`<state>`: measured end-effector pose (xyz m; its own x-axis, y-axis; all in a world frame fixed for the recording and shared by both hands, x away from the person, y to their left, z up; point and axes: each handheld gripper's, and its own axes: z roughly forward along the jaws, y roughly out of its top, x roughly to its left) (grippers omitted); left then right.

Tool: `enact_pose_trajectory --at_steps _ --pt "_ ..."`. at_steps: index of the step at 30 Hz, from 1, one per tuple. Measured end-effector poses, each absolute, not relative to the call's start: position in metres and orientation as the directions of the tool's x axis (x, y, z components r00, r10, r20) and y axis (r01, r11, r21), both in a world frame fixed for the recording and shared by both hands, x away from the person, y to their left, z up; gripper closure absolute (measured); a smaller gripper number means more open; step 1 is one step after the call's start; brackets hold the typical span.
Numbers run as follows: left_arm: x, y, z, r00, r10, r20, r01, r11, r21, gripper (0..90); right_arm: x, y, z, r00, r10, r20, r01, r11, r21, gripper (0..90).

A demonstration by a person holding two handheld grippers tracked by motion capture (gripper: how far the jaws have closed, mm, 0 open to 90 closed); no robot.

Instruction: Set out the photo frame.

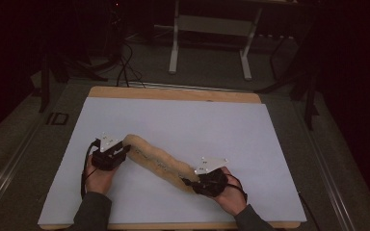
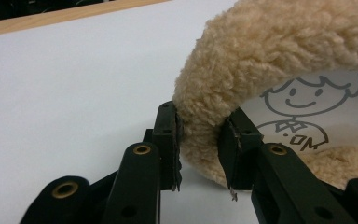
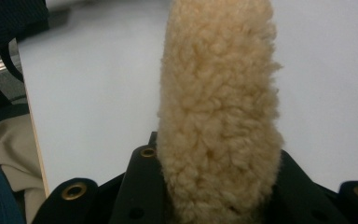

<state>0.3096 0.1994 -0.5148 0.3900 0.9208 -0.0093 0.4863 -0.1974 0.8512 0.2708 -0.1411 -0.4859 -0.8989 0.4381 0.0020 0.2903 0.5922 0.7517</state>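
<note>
A long tan fleece cloth [image 1: 159, 161], rolled or folded into a sausage shape, lies slantwise on the white sheet [image 1: 183, 125]. My left gripper [image 1: 120, 153] holds its upper-left end; in the left gripper view both pads press into the fleece [image 2: 200, 135], beside a white panel printed with a cartoon figure [image 2: 303, 112]. My right gripper [image 1: 195, 182] is shut on the lower-right end, and in the right gripper view the fleece [image 3: 219, 121] rises between the jaws and hides the fingertips.
The white sheet covers a wooden tabletop [image 1: 173, 93]. Behind the table stand a white desk frame [image 1: 212, 38] and floor cables [image 1: 125, 67] in a dark room. In the right gripper view, the sheet's edge [image 3: 32, 121] and some clothing lie at the left.
</note>
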Motion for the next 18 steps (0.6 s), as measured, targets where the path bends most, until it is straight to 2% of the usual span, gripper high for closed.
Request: enact_pose_trajectory --at_steps 9,18 --pt "0.3093 0.2001 -0.5145 0.378 0.925 -0.041 0.504 -0.169 0.847 72.7 0.2727 -0.1433 -0.4853 -0.883 0.470 -0.010 0.305 0.590 0.748 70.2" --pt "0.3083 0.2005 -0.5144 0.369 0.928 -0.053 0.514 -0.156 0.843 73.1 0.2745 -0.1482 -0.4873 -0.857 0.516 -0.011 0.342 0.583 0.737 52.7"
